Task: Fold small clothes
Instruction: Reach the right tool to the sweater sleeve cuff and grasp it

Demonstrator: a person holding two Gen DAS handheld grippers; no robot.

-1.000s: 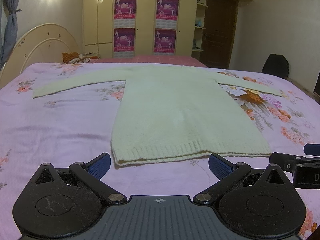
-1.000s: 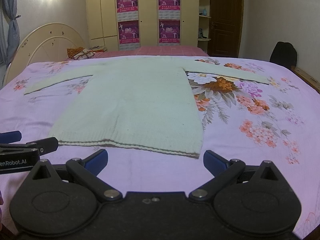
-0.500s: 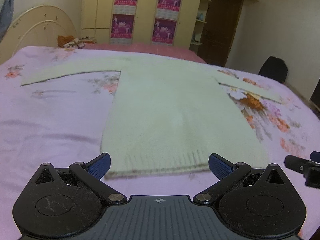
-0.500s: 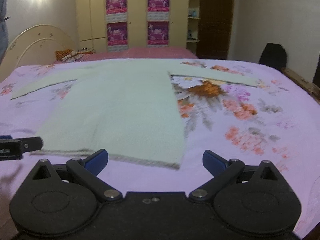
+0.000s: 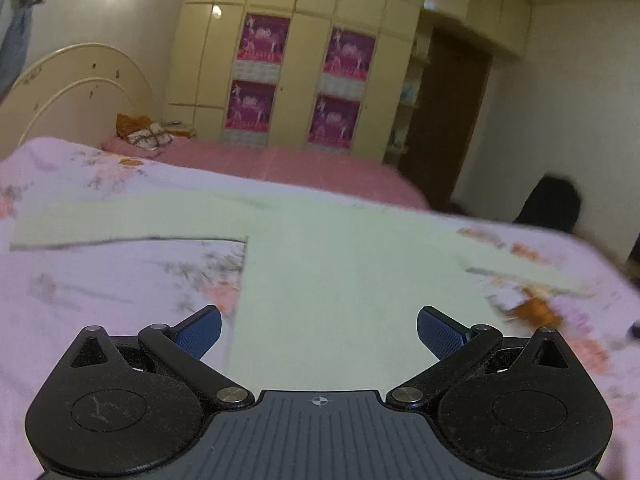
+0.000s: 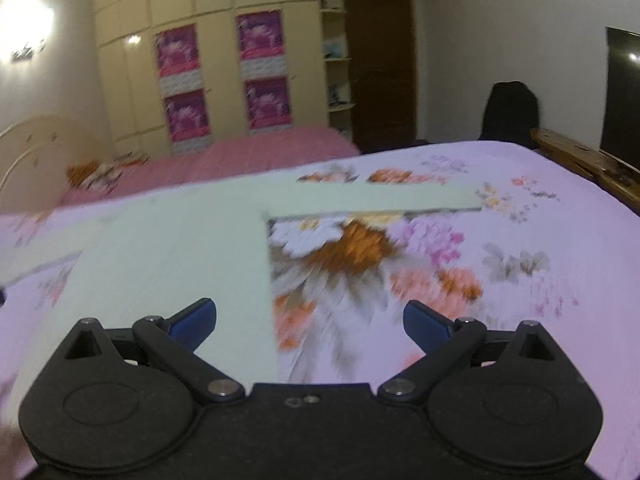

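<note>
A pale green knitted sweater (image 5: 344, 280) lies flat on the bed with both sleeves spread out sideways; it also shows in the right wrist view (image 6: 180, 256). My left gripper (image 5: 319, 330) is open and empty above the sweater's body, near its left edge and left sleeve (image 5: 100, 220). My right gripper (image 6: 310, 322) is open and empty above the sweater's right edge, below the right sleeve (image 6: 380, 198). The sweater's hem is hidden below both grippers. Both views are blurred.
The bed has a lilac flowered cover (image 6: 480, 260) and a pink sheet (image 5: 320, 168) at the far side. A curved headboard (image 5: 72, 92) stands at the left, a wardrobe with posters (image 5: 304, 80) behind, a dark chair (image 6: 510, 112) and a wooden bed edge (image 6: 580, 160) at the right.
Both grippers have moved forward from the hem over the sweater's body toward the sleeves. Both stay open. The sweater has not moved.
</note>
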